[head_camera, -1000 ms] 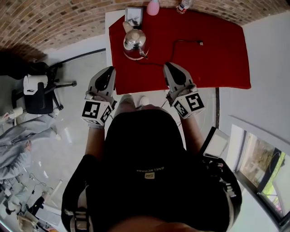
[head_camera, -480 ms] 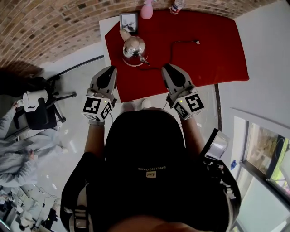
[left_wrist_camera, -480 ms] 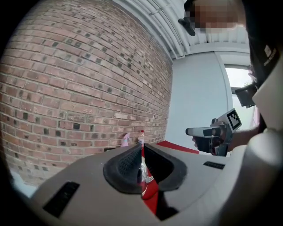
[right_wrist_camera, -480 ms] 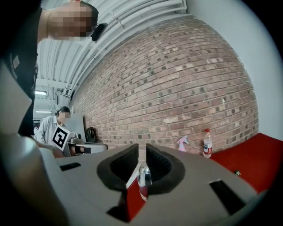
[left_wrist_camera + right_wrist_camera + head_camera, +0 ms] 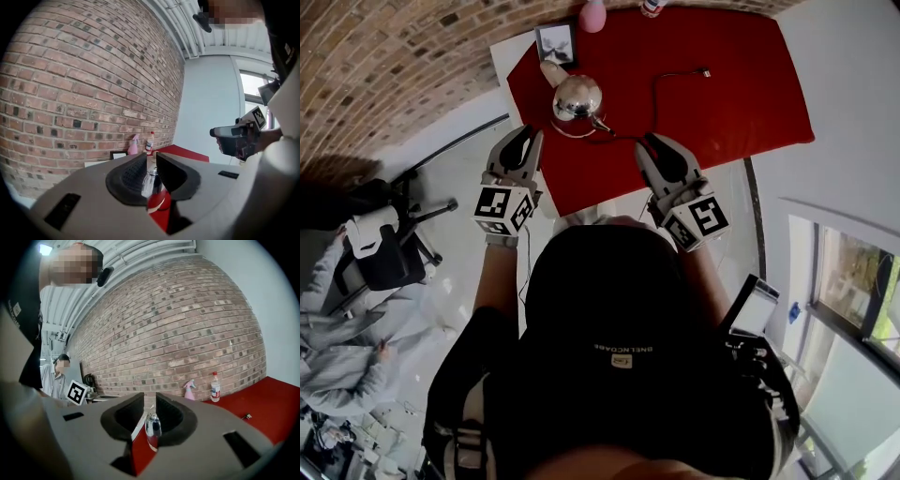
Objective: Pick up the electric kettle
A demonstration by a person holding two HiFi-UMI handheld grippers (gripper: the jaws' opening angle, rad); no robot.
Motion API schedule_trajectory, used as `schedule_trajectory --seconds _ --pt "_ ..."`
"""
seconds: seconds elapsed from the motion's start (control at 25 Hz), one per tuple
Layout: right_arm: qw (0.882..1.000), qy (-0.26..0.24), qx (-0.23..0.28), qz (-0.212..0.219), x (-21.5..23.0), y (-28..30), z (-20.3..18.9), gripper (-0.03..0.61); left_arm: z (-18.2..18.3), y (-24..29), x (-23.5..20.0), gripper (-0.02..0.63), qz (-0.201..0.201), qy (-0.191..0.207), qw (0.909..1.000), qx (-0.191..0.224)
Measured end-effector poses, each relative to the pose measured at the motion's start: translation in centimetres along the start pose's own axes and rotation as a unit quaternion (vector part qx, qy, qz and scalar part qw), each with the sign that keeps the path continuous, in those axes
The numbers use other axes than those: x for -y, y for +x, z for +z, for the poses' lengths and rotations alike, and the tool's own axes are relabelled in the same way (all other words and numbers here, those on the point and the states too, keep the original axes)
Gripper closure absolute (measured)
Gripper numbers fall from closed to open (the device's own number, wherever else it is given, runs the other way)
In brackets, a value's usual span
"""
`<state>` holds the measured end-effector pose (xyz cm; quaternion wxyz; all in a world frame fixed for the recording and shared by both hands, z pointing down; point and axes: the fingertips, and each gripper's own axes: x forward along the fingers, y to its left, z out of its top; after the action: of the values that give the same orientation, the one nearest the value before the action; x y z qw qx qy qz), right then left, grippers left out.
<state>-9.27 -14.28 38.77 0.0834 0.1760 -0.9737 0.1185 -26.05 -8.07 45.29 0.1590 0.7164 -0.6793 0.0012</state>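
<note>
The shiny steel electric kettle [image 5: 577, 97] stands on its base on the red cloth [image 5: 722, 103], near the table's left end. My left gripper [image 5: 532, 134] hovers at the table's near edge, short of the kettle and a little to its left. Its jaws stand a narrow gap apart and are opening. The kettle [image 5: 151, 182] shows far off through that gap, with nothing between the pads. My right gripper [image 5: 645, 142] is over the cloth's near edge, right of the kettle. Its jaws are opening wider, and they frame the distant kettle [image 5: 152, 424] without touching it.
The kettle's black cord [image 5: 656, 89] runs right to a plug [image 5: 705, 72]. A picture frame [image 5: 555, 42], a pink spray bottle [image 5: 593, 14] and a water bottle [image 5: 652, 7] stand along the brick wall. An office chair [image 5: 384, 248] and a seated person are on the left.
Both grippers have come forward toward the table and the kettle, the left one farther and lower. The kettle has stayed on its base.
</note>
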Motion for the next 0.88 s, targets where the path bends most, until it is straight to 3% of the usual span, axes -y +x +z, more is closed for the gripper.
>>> schedule_trajectory --seconds 0.32,0.88 --pt "1.000 0.017 0.008 -0.015 -0.9 0.3 -0.3 0.485 -2.0 3.3 -3.8 0.511 -0.008 0.009 0.9997 -0.021" --pt "0.997 0.045 -0.033 -0.061 -0.9 1.5 -2.6 0.456 -6.1 10.4 -9.7 0.420 -0.013 0.031 0.9981 -0.052"
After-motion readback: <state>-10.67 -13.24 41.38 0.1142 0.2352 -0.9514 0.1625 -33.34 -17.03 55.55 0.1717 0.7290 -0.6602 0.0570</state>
